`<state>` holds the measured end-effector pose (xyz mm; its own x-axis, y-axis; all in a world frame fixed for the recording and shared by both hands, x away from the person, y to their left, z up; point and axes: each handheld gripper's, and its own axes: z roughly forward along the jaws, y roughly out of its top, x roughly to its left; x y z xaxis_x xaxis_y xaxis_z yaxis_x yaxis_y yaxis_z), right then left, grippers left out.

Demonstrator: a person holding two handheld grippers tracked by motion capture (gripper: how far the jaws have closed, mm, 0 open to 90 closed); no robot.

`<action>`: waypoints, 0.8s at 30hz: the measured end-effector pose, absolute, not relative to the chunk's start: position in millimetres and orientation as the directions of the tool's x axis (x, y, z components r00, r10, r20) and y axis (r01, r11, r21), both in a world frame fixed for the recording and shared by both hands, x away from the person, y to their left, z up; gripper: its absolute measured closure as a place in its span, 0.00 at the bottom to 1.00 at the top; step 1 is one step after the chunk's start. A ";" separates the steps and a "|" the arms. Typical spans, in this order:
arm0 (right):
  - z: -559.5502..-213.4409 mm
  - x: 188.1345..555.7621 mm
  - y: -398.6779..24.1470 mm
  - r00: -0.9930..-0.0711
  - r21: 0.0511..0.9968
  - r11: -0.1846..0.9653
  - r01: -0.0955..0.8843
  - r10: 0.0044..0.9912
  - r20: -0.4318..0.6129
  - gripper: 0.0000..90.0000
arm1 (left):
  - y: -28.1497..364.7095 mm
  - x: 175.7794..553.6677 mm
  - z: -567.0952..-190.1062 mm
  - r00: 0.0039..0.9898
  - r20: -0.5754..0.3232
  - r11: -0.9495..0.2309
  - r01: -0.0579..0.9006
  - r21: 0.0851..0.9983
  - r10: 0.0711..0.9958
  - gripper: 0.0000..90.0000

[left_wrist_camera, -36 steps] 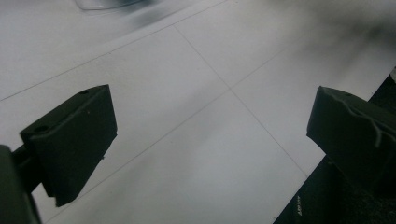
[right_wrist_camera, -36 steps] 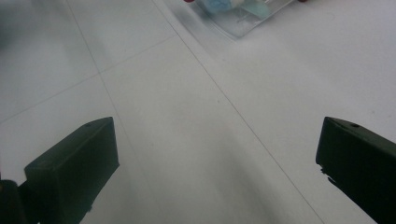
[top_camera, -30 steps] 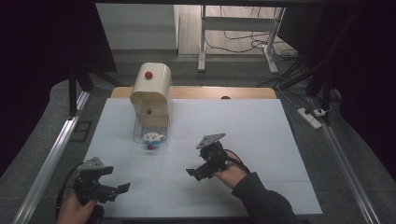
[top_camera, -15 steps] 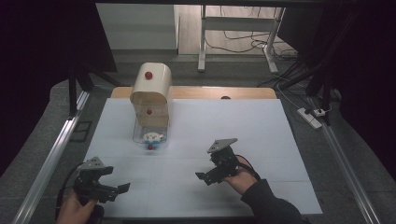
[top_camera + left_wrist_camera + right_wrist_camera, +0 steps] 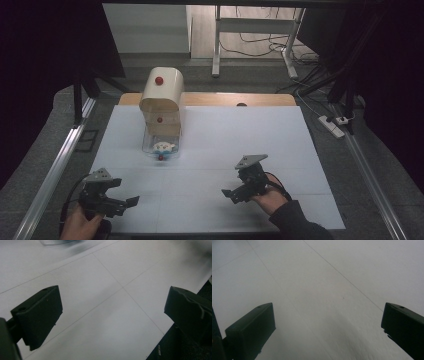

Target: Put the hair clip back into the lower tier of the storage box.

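A cream dome-topped box (image 5: 161, 97) with red knobs stands at the back left of the white table (image 5: 240, 135). In front of it sits a clear tray (image 5: 160, 149) holding a small white toy. My left gripper (image 5: 126, 206) rests at the front left corner, open, its jaws wide apart over bare table (image 5: 110, 310). My right gripper (image 5: 231, 194) is held low at the front, right of centre, also open with nothing between its jaws (image 5: 327, 322). Both grippers are well apart from the box and tray.
The table's front edge (image 5: 225, 232) lies close under both hands. Metal rails (image 5: 55, 175) run along both sides. A power strip (image 5: 332, 125) and cables lie on the floor at the right, and a stand's legs (image 5: 217, 55) rise behind the table.
My right gripper has drawn back toward the front edge and a little to the right. The left gripper has stayed put.
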<state>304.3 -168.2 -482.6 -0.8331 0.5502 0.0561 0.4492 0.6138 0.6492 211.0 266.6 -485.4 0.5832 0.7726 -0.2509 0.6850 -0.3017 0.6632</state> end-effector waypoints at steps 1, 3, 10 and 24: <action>-482.4 303.6 -170.0 -0.832 0.649 0.613 0.450 0.552 0.055 0.00 | 266.6 211.0 -485.4 0.583 -0.251 -0.302 0.685 0.663 0.773 0.02; -481.9 301.4 -174.9 -0.825 0.648 0.607 0.460 0.561 0.060 0.00 | 266.7 211.0 -485.4 0.583 -0.252 -0.301 0.685 0.664 0.772 0.02; -480.3 295.2 -191.7 -0.803 0.649 0.588 0.483 0.592 0.061 0.00 | 266.6 211.0 -485.4 0.584 -0.253 -0.301 0.685 0.663 0.772 0.02; -477.7 286.4 -223.4 -0.756 0.647 0.551 0.528 0.652 0.061 0.00 | 266.3 211.1 -485.5 0.585 -0.252 -0.304 0.685 0.662 0.771 0.02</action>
